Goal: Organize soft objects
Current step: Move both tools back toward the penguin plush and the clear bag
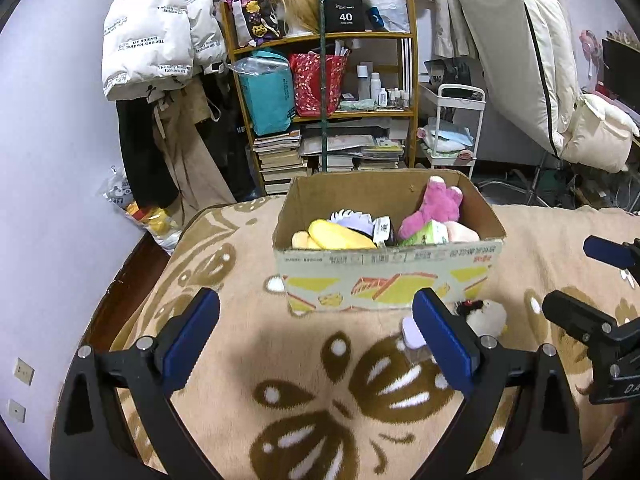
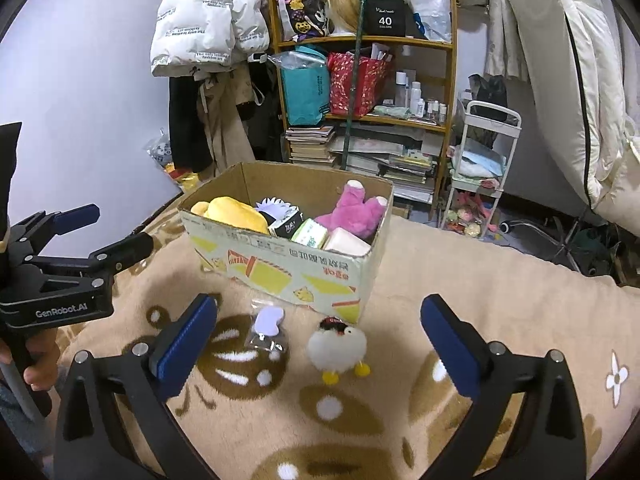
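Observation:
A cardboard box (image 1: 384,276) (image 2: 280,268) stands on a beige patterned blanket. It holds a yellow plush (image 1: 340,234) (image 2: 236,212), a pink plush (image 1: 434,206) (image 2: 356,210) and several other soft items. In front of the box lie a small white fluffy chick toy (image 2: 338,346) (image 1: 486,316) and a lilac item in a clear bag (image 2: 268,326) (image 1: 414,332). My left gripper (image 1: 316,340) is open and empty, near the box front. My right gripper (image 2: 320,344) is open, its fingers on either side of the chick and the bag, above them.
The blanket (image 1: 320,400) covers a bed whose left edge drops to the floor. Behind it stand a cluttered wooden shelf (image 1: 324,76), hanging coats (image 1: 156,40), a white trolley (image 1: 456,128) and a leaning mattress (image 1: 520,40).

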